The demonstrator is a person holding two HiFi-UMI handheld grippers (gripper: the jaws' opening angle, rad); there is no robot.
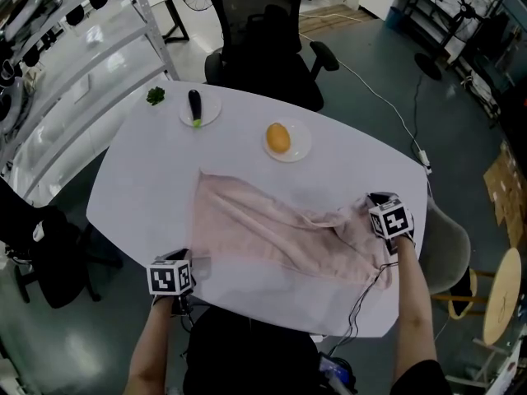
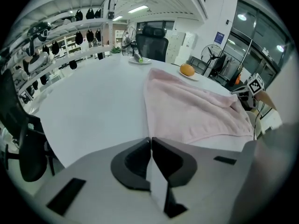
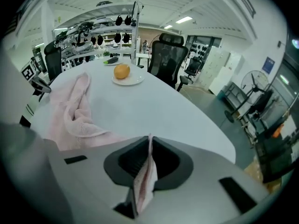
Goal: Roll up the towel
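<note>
A pale pink towel [image 1: 272, 229] lies crumpled across the near half of the white table [image 1: 140, 179]. My left gripper [image 1: 194, 265] is at the towel's near left corner. In the left gripper view its jaws [image 2: 150, 139] are shut, with a thin pale fold of cloth pinched between them, and the towel [image 2: 191, 106] spreads out ahead. My right gripper [image 1: 375, 202] is at the towel's right end, which is bunched and lifted. In the right gripper view it [image 3: 150, 136] is shut on a pink flap of the towel [image 3: 70, 111].
At the table's far side stand a plate with an eggplant [image 1: 200, 109], a plate with an orange [image 1: 286, 141] and a green sprig [image 1: 155, 96]. A black office chair [image 1: 263, 48] is behind the table. A metal shelf [image 1: 66, 72] is at the left. A thin cable [image 1: 362, 299] hangs over the near right edge.
</note>
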